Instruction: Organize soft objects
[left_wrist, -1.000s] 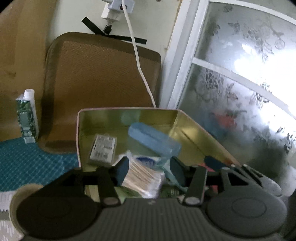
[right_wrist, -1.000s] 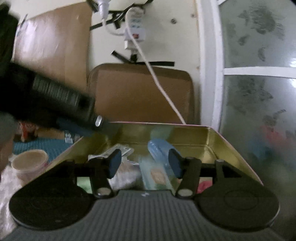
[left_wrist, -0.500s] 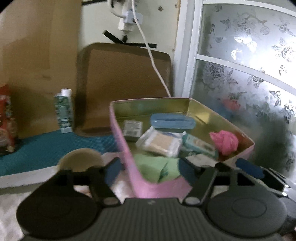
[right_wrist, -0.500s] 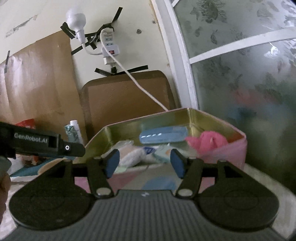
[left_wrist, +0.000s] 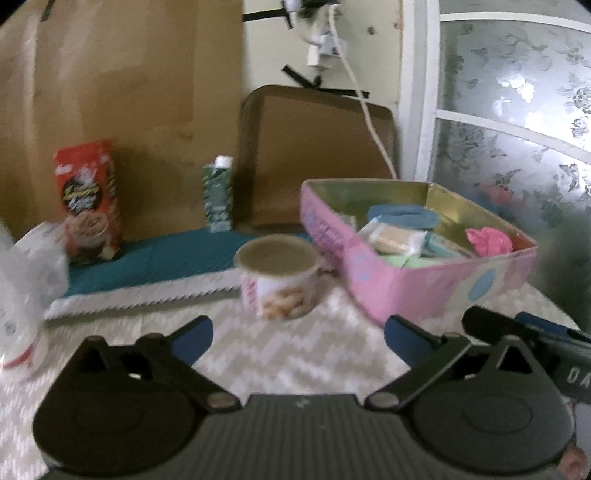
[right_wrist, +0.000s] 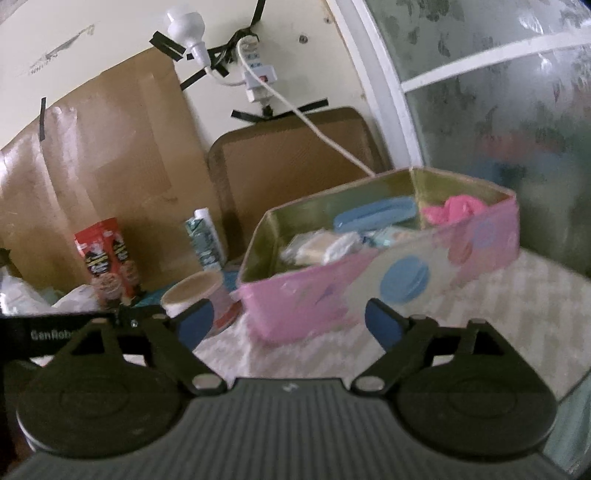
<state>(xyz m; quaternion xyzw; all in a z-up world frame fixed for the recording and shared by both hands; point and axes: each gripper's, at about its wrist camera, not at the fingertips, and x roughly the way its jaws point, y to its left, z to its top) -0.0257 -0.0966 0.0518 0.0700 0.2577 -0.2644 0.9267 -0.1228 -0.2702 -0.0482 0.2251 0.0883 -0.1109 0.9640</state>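
A pink tin box (left_wrist: 399, 280) with a gold inside stands on the patterned tablecloth at the right; it also shows in the right wrist view (right_wrist: 369, 277). In it lie a pink soft bundle (left_wrist: 487, 240), a blue case (left_wrist: 402, 216), a clear packet of cotton swabs (left_wrist: 395, 236) and green packets (left_wrist: 413, 262). My left gripper (left_wrist: 297, 338) is open and empty, low over the cloth in front of the box. My right gripper (right_wrist: 288, 321) is open and empty, just short of the box's near wall.
A round tub with a tan lid (left_wrist: 277, 277) stands left of the box. A red snack pack (left_wrist: 88, 199) and a green carton (left_wrist: 218, 195) stand at the back on a teal mat (left_wrist: 147, 262). A white plastic bag (left_wrist: 26, 266) lies at far left. A brown tray (left_wrist: 314, 155) leans on the wall.
Both grippers have pulled back out of the box and away from it. The left one has left the swab packet in the box and now looks further left.
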